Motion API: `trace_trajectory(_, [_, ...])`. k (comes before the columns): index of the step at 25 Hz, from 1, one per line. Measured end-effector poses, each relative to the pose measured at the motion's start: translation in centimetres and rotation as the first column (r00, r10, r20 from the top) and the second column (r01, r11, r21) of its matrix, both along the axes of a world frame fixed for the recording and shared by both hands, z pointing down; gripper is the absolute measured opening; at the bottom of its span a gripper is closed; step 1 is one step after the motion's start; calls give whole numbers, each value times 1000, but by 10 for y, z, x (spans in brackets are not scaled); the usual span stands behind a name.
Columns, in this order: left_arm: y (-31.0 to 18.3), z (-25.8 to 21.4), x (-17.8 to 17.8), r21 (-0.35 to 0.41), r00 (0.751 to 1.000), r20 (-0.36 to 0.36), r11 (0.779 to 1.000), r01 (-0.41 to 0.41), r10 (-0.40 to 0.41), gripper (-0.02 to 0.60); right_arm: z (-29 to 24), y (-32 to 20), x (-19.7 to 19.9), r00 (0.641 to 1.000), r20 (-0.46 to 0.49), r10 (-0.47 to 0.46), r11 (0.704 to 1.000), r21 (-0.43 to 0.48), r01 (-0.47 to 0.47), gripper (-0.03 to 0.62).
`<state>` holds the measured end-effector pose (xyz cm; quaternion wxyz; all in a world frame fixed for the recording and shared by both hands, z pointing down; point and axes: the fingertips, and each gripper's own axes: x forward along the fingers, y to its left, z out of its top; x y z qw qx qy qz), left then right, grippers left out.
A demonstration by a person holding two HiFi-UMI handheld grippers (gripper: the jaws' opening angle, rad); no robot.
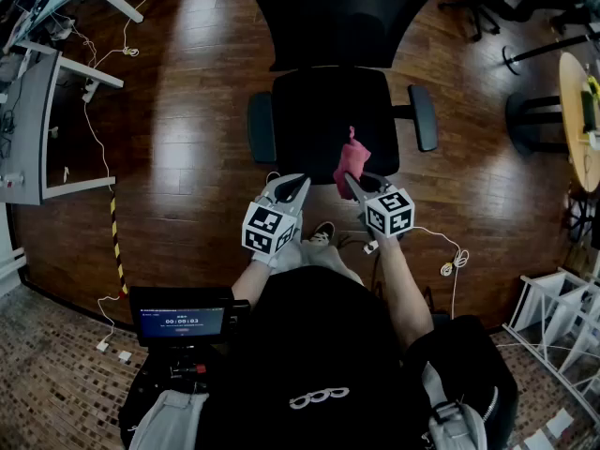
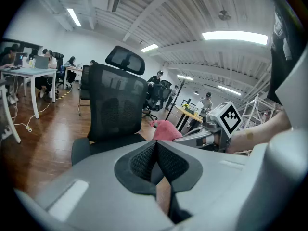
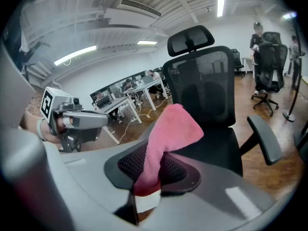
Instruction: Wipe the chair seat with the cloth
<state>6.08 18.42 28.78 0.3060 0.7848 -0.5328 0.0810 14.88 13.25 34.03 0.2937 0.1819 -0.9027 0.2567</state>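
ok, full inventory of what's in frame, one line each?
office chair: 1, black, centre, front toward the person
cloth: 1, pink, held over the chair's near edge
desks: 2, white-grey, far left
round table: 1, wood top, right edge
spare chairs: black, top right, count unclear
cables: several, white, on the floor both sides
striped tape: 1, yellow-black, floor at left
screen: 1, blue display, lower left
rack: 1, white, lower right
left gripper: 1, grey, shut, empty, beside the cloth
right gripper: 1, grey, shut on the cloth
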Motion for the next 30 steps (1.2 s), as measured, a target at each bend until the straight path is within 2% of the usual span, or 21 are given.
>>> trace_trajectory(5, [-49,28,-65,9,1000,-1,1000,2,-2,-8,44,-68,-95,998,-27,-57,998,6,57,69])
trace_trajectory(10, [-80,62,-90,-15,1000,-11,1000,-7,7,-8,109,-118,-163,992,-57,-117,993,-31,115,69])
trace_trajectory(16, [-103,94,-97,-48,999,-41,999,24,-26,-8,203,-162,-225,970,-91,-225,970,-117,214,69])
trace_trajectory(24, [-109,117,-88,-86,985,-71,985,149,-155,-8,286,-180,-296,936,-33,-350,916,-223,334,69])
trace_trajectory(27, [-111,121,-82,-92,981,-73,980,174,-181,-8,309,-182,-308,935,-29,-353,905,-264,334,69])
trace_trajectory(30, [-115,128,-77,-105,976,-77,975,193,-202,-8,333,-193,-300,942,-65,-330,909,-290,299,69])
